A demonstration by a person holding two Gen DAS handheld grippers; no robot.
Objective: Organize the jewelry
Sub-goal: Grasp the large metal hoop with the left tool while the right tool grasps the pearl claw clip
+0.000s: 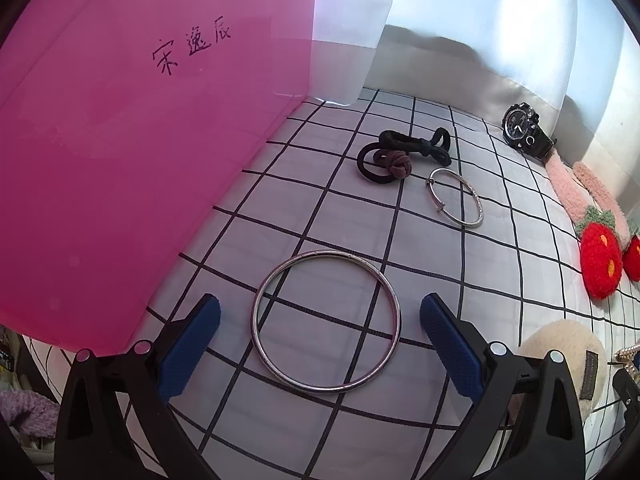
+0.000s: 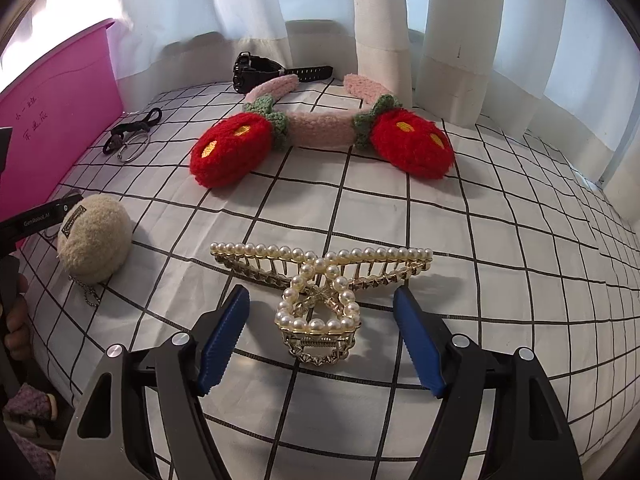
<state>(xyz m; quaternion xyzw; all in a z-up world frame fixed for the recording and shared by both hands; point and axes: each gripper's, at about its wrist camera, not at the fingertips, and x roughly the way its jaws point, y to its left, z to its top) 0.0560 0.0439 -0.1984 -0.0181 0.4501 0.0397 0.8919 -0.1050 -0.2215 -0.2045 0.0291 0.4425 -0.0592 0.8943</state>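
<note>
The left gripper (image 1: 320,320) is standing wide open, holding nothing, and the big silver ring (image 1: 325,322) is lying flat on the checked cloth (image 1: 400,420) right between its two blue fingers (image 1: 192,348). The ring is thin and flat, so the fingers could be sliding over it or pushing it away instead of lifting it. The right gripper (image 2: 322,324) is wide open too, and the pearl hair clip (image 2: 320,300) is sitting between its fingers (image 2: 222,340) without touching them. The clip is bumpy and springy, so a squeeze in the wrong spot could be popping it open or tipping it over. Farther out past the left gripper are lying a smaller silver ring (image 1: 456,196), black hair ties (image 1: 400,152) and a black watch (image 1: 524,130). The pink box (image 1: 120,140) is standing close on the left gripper's left side.
</note>
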